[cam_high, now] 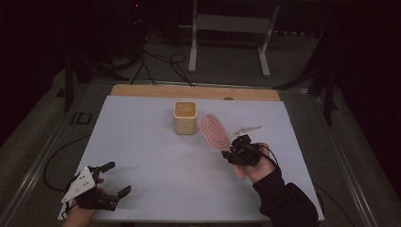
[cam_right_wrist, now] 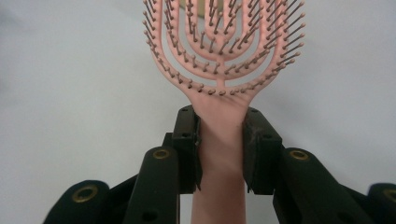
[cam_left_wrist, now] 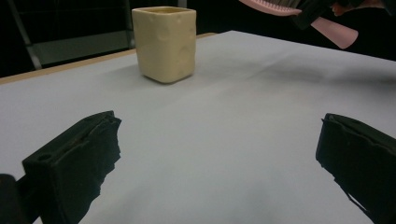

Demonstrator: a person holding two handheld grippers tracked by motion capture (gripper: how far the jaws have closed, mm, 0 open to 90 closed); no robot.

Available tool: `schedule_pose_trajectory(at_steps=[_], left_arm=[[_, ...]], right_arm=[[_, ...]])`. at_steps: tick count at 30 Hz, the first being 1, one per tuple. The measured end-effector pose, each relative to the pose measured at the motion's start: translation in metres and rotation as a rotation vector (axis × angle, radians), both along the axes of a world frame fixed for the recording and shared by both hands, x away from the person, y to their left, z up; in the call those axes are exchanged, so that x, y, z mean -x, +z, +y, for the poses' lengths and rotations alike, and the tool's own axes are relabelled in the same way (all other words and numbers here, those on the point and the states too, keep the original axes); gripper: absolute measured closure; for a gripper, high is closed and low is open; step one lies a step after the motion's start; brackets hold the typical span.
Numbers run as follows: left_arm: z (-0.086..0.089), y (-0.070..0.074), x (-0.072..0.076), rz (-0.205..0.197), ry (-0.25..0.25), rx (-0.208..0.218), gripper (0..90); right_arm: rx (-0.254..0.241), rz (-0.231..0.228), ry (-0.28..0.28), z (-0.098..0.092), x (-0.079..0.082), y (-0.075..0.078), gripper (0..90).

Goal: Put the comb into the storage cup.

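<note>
Black jaws of the right gripper (cam_right_wrist: 219, 140) clamp the pink hairbrush (cam_right_wrist: 223, 56) by its handle, lifted above the white mat (cam_high: 156, 156) beside the yellow cup (cam_high: 185, 117). Grasping looks done; placing remains. Left gripper (cam_high: 111, 182) rests open, empty.

I work in a dim room, its far side lost in darkness. My table (cam_high: 142, 189) wears a pale sheet, with a strip of bare wood (cam_high: 194, 91) along its far edge. Beyond it lies grey floor (cam_high: 227, 66), black cables (cam_high: 161, 61) trailing across, and a white metal stand (cam_high: 229, 28) on two legs.
</note>
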State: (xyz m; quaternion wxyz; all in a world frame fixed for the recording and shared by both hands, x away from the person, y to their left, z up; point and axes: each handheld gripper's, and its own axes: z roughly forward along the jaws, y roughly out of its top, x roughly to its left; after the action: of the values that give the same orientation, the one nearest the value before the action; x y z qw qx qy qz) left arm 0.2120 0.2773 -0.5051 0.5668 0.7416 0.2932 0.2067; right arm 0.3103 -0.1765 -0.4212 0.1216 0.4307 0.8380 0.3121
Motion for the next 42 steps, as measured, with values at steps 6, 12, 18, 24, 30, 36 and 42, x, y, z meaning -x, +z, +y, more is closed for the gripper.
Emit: schedule_pose_trajectory(at_steps=[6,12,18,24,30,36,42], left_arm=[[0.000,0.000,0.000,0.001,0.001,0.002,0.0],[0.000,0.000,0.000,0.002,0.000,-0.001,0.0],[0.000,0.000,0.000,0.003,0.000,0.000,0.0],[0.001,0.000,0.000,0.004,0.000,0.001,0.0],[0.000,0.000,0.000,0.003,0.000,0.003,0.0],[0.001,0.000,0.000,0.003,0.000,0.003,0.0],[0.001,0.000,0.001,0.002,0.000,0.001,0.0]], right_arm=[[-0.020,-0.046,0.017,0.006,-0.001,0.010,70.0],[-0.041,-0.082,0.028,0.012,-0.005,0.016,70.0],[-0.054,-0.110,0.045,0.021,-0.010,0.021,70.0],[-0.068,-0.140,0.063,0.030,-0.014,0.024,70.0],[-0.096,-0.170,0.088,0.039,-0.020,0.029,69.9],[-0.106,-0.201,0.107,0.047,-0.026,0.035,69.9],[-0.123,-0.232,0.116,0.054,-0.034,0.042,69.9]])
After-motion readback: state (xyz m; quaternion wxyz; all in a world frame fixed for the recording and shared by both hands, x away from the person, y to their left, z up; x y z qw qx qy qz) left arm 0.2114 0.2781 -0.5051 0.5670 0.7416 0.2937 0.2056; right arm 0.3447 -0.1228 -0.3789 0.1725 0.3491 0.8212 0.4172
